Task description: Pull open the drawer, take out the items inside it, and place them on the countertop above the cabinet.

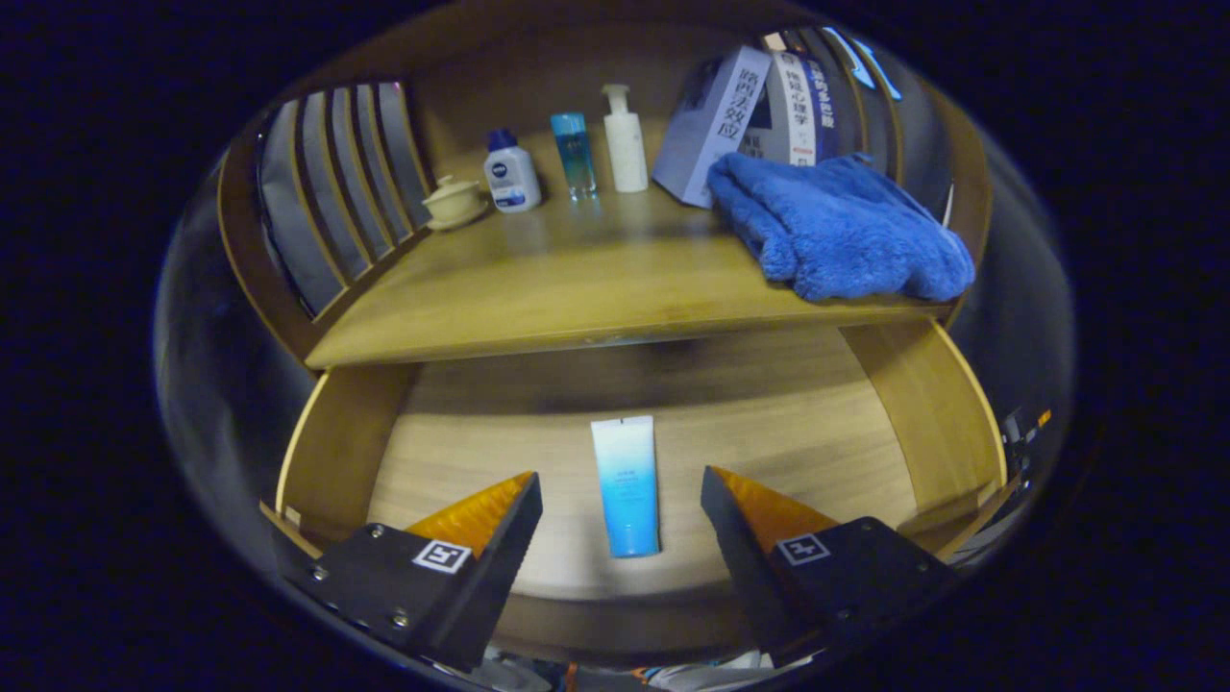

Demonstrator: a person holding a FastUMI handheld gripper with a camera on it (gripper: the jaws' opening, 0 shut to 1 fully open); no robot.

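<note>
A: Where is the claw (pixel 620 490) right now?

B: It hangs over the pulled-out drawer (pixel 336 452), its two fingers spread wide and pinching nothing.

A: And what lies inside?

B: One tube (pixel 626 485) of cream or cleanser, white at the far end and shading to blue at the near end. It lies flat on the drawer's wooden floor, lengthwise, in the gap between the two fingers, touching neither of them.

A: What about the tabletop (pixel 577 288) above the drawer?

B: Several things stand along its back. Beside the slatted side rail (pixel 336 183) sits a small pale lidded cup (pixel 452 202). Next to it stands a squat white bottle (pixel 511 173) with a blue cap, then a slim clear blue bottle (pixel 574 154), then a taller white pump bottle (pixel 625 139). They are close to each other in a row.

A: And on the other side?

B: A few books (pixel 759 106) lean against one another, the nearest one tilted. A blue fluffy towel (pixel 841 231) lies crumpled in front of them, touching the nearest book and reaching to the tabletop's front edge.

A: Is the middle of the tabletop free?

B: Bare wood shows there, straight beyond the tube.
</note>
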